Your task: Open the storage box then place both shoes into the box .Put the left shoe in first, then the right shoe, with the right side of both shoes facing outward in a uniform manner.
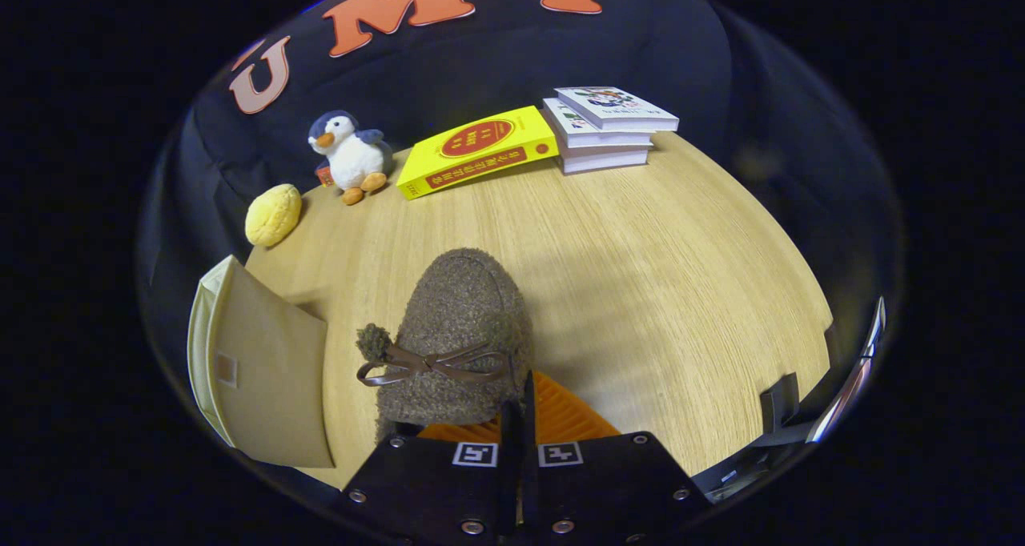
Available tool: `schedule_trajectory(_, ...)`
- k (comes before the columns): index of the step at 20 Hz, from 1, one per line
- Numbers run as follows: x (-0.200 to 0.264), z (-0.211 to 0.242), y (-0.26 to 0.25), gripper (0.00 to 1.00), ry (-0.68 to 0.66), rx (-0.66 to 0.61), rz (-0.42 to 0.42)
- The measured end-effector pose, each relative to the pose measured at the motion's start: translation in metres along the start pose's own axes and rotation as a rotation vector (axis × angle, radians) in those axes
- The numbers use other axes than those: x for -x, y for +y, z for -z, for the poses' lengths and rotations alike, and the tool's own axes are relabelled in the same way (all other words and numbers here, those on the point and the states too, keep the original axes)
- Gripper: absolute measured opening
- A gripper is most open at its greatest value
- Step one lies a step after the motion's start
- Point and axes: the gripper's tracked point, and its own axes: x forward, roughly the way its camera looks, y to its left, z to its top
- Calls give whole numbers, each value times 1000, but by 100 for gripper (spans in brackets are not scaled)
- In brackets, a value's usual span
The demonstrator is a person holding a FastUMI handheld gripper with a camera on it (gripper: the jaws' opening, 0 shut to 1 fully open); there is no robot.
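A brown fuzzy shoe [460,322] with a thin leather bow and a pompom hangs from my gripper [516,418], its toe pointing away from me. The fingers stand close together and pinch the shoe's rear collar between them. It looks lifted a little off the wooden table [641,274], and its shadow falls to the right. The beige storage box [260,370] stands just left of the shoe, with a tan panel turned toward me and a cream rim behind it. I cannot tell what is inside the box.
Along the far edge of the table sit a yellow round plush [273,214], a penguin toy [350,150], a yellow book [476,150] and a stack of books [608,126]. A dark bracket [781,402] stands at the table's right corner.
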Motion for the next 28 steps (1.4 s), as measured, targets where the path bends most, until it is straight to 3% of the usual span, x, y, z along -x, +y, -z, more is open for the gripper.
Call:
schedule_trajectory(5, 24, -12, 61, 4, -23, 92, -40)
schedule_trajectory(16, 89, -40, 209, 4, -66, 95, -159)
schedule_trajectory(28, 53, 1, 276, 4, 43, 206, -128)
